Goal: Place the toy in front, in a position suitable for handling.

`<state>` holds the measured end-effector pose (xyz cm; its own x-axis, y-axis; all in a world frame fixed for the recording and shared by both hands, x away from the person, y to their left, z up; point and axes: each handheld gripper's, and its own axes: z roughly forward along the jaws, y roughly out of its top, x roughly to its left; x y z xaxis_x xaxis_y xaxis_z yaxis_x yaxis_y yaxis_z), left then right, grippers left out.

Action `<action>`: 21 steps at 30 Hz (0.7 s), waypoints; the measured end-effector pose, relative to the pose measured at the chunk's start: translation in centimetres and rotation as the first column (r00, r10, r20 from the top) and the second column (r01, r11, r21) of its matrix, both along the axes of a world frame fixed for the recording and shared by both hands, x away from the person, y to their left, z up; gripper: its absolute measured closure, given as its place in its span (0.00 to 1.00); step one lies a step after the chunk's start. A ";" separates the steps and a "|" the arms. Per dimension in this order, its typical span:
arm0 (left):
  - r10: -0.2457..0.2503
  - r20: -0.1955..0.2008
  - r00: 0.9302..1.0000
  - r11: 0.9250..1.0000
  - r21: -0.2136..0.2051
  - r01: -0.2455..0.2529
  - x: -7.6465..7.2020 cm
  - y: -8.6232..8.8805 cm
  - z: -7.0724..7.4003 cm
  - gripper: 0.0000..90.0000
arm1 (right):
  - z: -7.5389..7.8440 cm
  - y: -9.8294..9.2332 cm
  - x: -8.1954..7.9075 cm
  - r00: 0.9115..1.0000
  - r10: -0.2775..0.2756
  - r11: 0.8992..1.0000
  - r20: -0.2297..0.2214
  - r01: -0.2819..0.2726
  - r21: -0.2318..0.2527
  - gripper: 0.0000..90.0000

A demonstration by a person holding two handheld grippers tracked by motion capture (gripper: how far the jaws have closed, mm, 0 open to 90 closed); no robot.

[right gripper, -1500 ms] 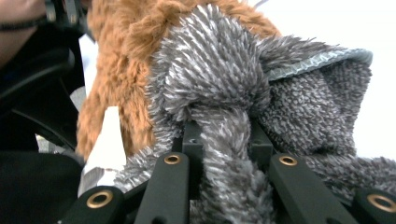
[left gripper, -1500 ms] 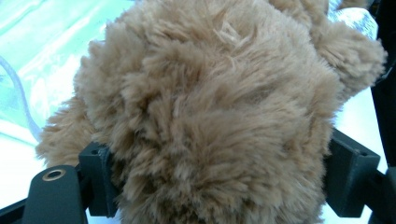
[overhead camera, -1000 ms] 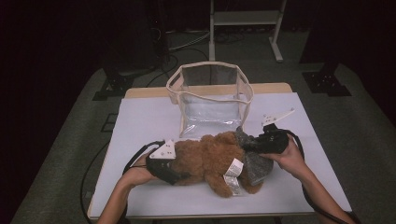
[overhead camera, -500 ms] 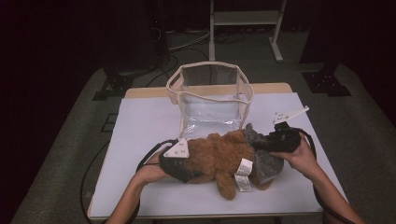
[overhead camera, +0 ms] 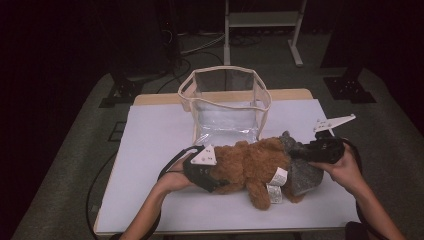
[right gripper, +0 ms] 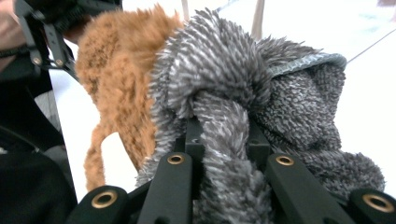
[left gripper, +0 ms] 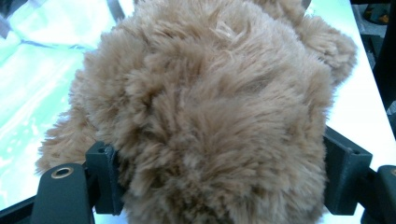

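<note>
Lying just before the clear bag (overhead camera: 226,102), the brown plush (overhead camera: 252,165) is pinched by the left tool (overhead camera: 212,175); the right tool (overhead camera: 300,151) pinches its grey fabric (overhead camera: 302,175).

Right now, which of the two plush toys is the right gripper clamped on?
The grey plush toy. The right gripper pinches a fold of its grey fur, while the brown plush toy beside it sits between the left gripper jaws.

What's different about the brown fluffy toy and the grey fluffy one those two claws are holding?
The brown plush toy has long, shaggy tan-brown fur; the grey plush toy has shorter fur flecked grey and white. The brown one looks larger and lies across the table's middle, while the grey one sits at its right end. The left gripper grips the brown toy's bulky body with jaws set wide; the right gripper pinches a thin fold of the grey one, jaws nearly shut. Both are soft, touching, each clamped.
</note>
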<state>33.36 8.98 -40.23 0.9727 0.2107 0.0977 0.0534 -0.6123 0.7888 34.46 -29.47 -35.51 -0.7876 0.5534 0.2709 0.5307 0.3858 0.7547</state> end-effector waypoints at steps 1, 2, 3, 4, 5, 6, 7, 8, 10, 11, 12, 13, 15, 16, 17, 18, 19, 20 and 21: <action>-0.002 0.001 1.000 1.000 0.003 0.002 0.0 0.1 0.0 0.23 | 0.4 -0.1 -0.1 1.000 -0.004 1.000 0.009 0.004 0.012 0.86; -0.001 0.002 1.000 1.000 0.005 0.001 0.0 0.1 0.0 0.23 | 0.9 0.0 -0.2 1.000 0.001 1.000 0.024 -0.001 0.019 0.86; 0.002 0.003 1.000 1.000 0.011 -0.002 0.0 0.0 0.1 0.23 | 1.4 0.3 -0.3 0.999 0.008 1.000 0.034 -0.008 0.016 0.86; 0.002 0.004 1.000 1.000 0.014 -0.002 0.0 0.0 0.1 0.23 | 1.8 0.8 -0.4 0.999 0.018 1.000 0.047 -0.018 0.008 0.86; 0.003 0.002 1.000 1.000 0.015 -0.003 0.0 0.0 0.2 0.23 | 2.1 1.2 -0.4 0.998 0.028 1.000 0.056 -0.028 0.002 0.86; 0.005 0.002 1.000 1.000 0.015 -0.005 0.0 0.0 0.2 0.23 | 2.5 1.7 -0.4 0.997 0.039 0.999 0.063 -0.039 -0.001 0.86; 0.008 -0.001 1.000 1.000 0.016 -0.008 0.0 0.0 0.2 0.23 | 2.7 2.0 -0.3 0.997 0.049 0.999 0.067 -0.050 0.000 0.85; 0.008 0.000 1.000 1.000 0.016 -0.008 0.0 0.0 0.2 0.23 | 3.0 2.6 -0.2 0.995 0.064 0.998 0.074 -0.064 -0.004 0.85; 0.008 0.003 1.000 1.000 0.020 -0.008 0.0 -0.1 0.3 0.23 | 3.3 3.5 -0.1 0.993 0.087 0.996 0.077 -0.088 0.005 0.85; 0.008 0.004 1.000 1.000 0.020 -0.008 0.0 -0.2 0.4 0.23 | 3.5 4.1 0.0 0.992 0.103 0.995 0.079 -0.104 0.004 0.85; 0.008 0.007 1.000 1.000 0.022 -0.008 0.0 -0.3 0.4 0.23 | 3.6 4.7 0.0 0.990 0.119 0.993 0.080 -0.119 -0.004 0.85; 0.006 0.010 1.000 1.000 0.025 -0.007 0.1 -0.4 0.5 0.23 | 3.7 5.2 0.1 0.988 0.133 0.991 0.082 -0.133 -0.007 0.85; 0.004 0.018 1.000 1.000 0.031 -0.005 0.2 -0.7 0.6 0.24 | 3.6 6.7 0.2 0.983 0.165 0.986 0.080 -0.163 -0.029 0.85; 0.003 0.021 1.000 0.999 0.033 -0.004 0.2 -0.8 0.6 0.24 | 3.4 7.6 0.3 0.980 0.184 0.982 0.079 -0.180 -0.055 0.85; 0.001 0.024 1.000 0.999 0.034 -0.002 0.2 -0.9 0.6 0.24 | 3.3 8.1 0.4 0.979 0.191 0.980 0.077 -0.186 -0.071 0.85; 0.001 0.024 1.000 0.999 0.036 -0.002 0.2 -0.9 0.6 0.24 | 2.9 8.7 0.5 0.977 0.202 0.976 0.072 -0.194 -0.104 0.85; 0.001 0.022 1.000 0.999 0.036 -0.001 0.2 -0.8 0.5 0.24 | 2.6 8.9 0.6 0.977 0.202 0.974 0.067 -0.194 -0.118 0.85; 0.002 0.019 1.000 1.000 0.031 -0.002 0.3 -0.6 0.4 0.23 | 2.2 8.9 0.8 0.978 0.200 0.973 0.060 -0.191 -0.127 0.85; 0.002 0.012 1.000 1.000 0.026 -0.002 0.3 -0.3 0.3 0.22 | 2.0 8.7 0.9 0.979 0.195 0.975 0.052 -0.188 -0.120 0.85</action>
